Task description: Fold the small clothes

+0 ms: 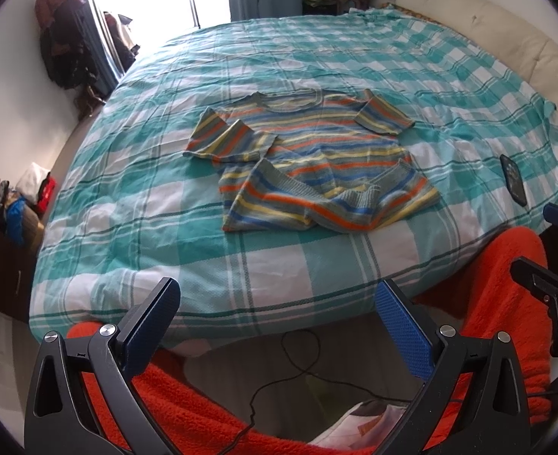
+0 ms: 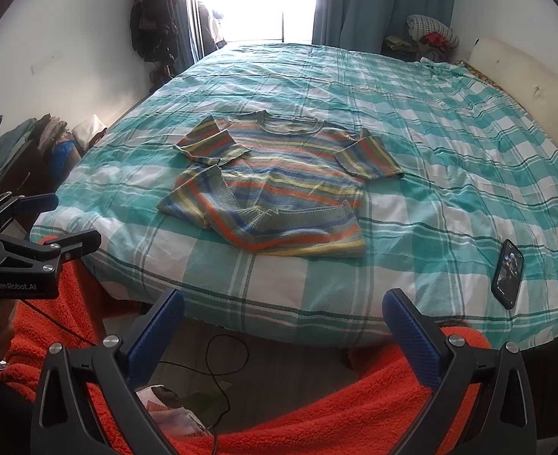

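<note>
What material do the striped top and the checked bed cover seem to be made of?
The striped top looks like knitted yarn, matte and soft: ribbing shows at its neckline and turned-up hem. Whether it is wool or cotton, I cannot tell. The checked bed cover looks like thin woven cloth, probably cotton, matte, with many fine creases.

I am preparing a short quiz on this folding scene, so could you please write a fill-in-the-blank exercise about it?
1. The striped shirt lies on a bed covered by a checked ____ and white sheet.
2. The shirt's near hem is turned ____ over its body.
3. A ____ lies on the sheet near the bed's right edge.
4. The left gripper and the right gripper both stand ____, holding nothing.

Missing words: teal; up; phone; open
</note>
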